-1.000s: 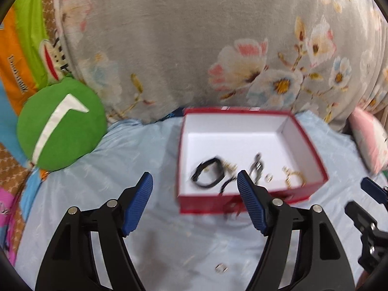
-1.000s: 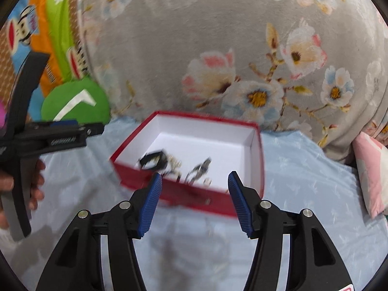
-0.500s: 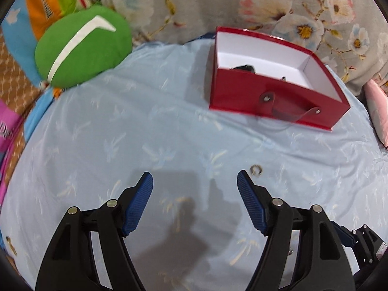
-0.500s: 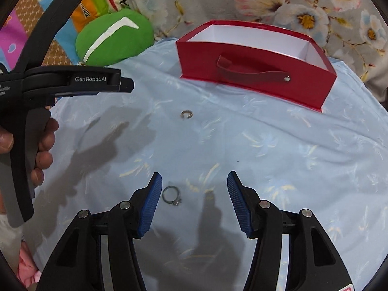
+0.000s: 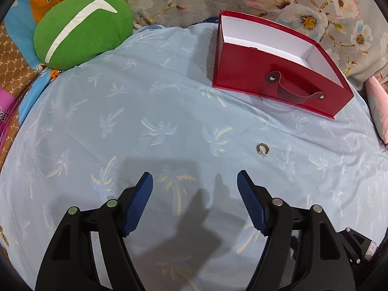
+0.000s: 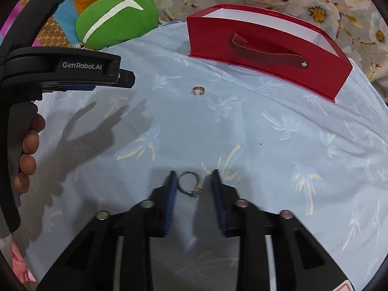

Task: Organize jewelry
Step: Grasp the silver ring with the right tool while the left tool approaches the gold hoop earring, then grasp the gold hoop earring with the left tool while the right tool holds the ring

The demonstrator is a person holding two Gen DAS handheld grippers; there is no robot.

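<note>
My right gripper (image 6: pixel 192 181), jaws apart, straddles the silver ring (image 6: pixel 190 184); thin band may skid off the bedsheet (image 6: pixel 242 133) when pinched.

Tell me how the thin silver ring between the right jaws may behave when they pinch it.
The thin silver ring lies flat on soft blue sheet, so it probably sinks rather than rolls. Its smooth, narrow band may slip from the ribbed jaws.

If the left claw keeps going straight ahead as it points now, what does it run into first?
Probably only the blue bedsheet. The left claw is open with nothing between its fingers. The gold ring lies off to its right, likely missed; the red box sits farther right. Depth is uncertain.
</note>
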